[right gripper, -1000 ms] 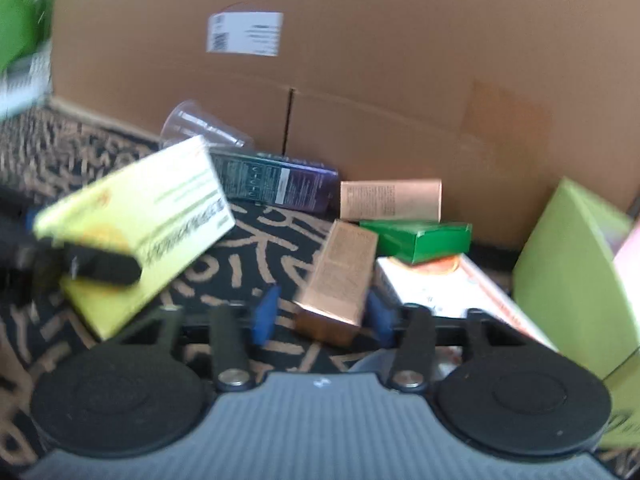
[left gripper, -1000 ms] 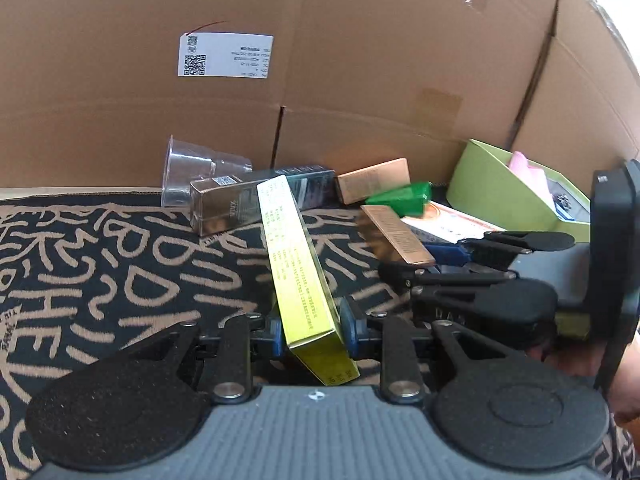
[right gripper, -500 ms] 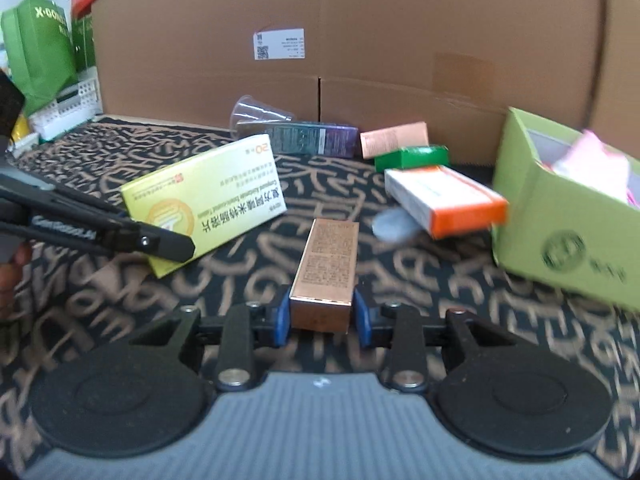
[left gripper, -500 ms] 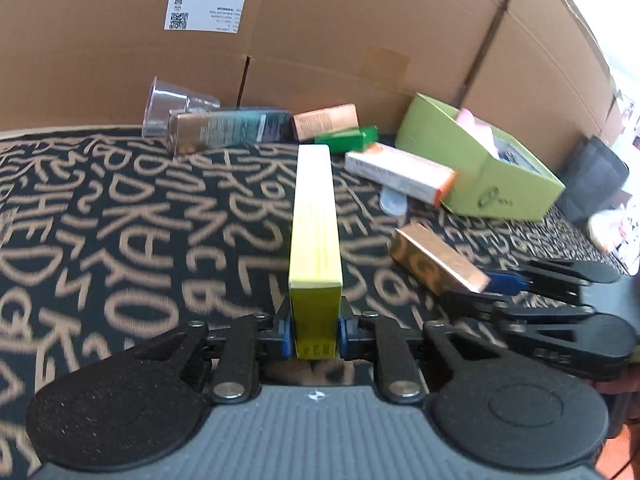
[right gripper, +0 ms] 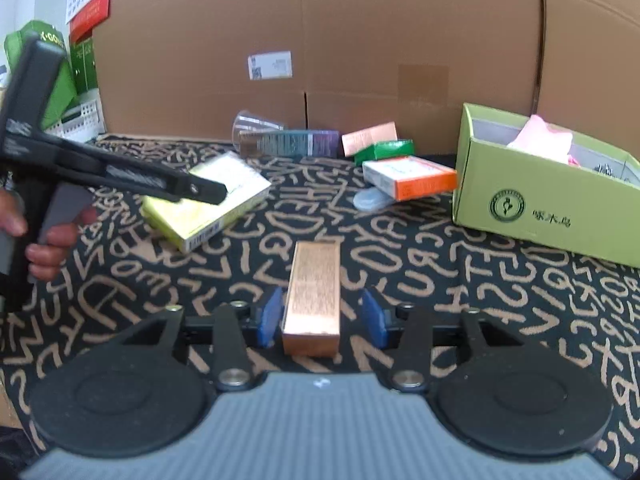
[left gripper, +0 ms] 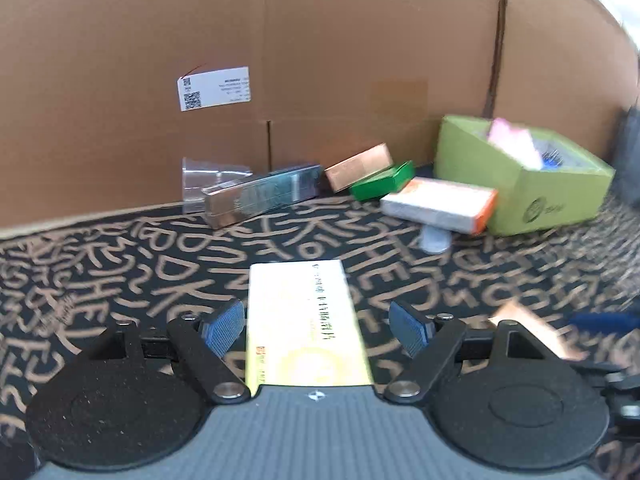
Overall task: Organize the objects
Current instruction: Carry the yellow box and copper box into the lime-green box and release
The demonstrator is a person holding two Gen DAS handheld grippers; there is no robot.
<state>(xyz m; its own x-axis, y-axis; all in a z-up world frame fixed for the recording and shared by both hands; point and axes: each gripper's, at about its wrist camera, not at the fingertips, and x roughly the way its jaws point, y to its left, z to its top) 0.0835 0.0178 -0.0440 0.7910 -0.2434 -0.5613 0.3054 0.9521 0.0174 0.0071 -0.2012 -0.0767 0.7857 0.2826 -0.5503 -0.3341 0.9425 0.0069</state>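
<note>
Since the earlier frames, both cartons have been laid flat and let go. The flat yellow cardboard carton (left gripper: pixel 304 320) is seen on the patterned black worktop (left gripper: pixel 120 264), between the opening pads of the left tool (left gripper: pixel 316 326), which no longer press it. The slim copper-coloured carton (right gripper: pixel 314 294) lies likewise untouched between the opening pads of the right tool (right gripper: pixel 322 316) — both well in front of the open green cardboard box (right gripper: pixel 532 200). Release seems the step in hand; next, each tool would be drawn back clear. Nearer the green box, an orange-and-white carton (right gripper: pixel 408 178), a small green carton (right gripper: pixel 384 150) and a clear plastic cup (right gripper: pixel 250 126) remain — nothing blocks withdrawal.
</note>
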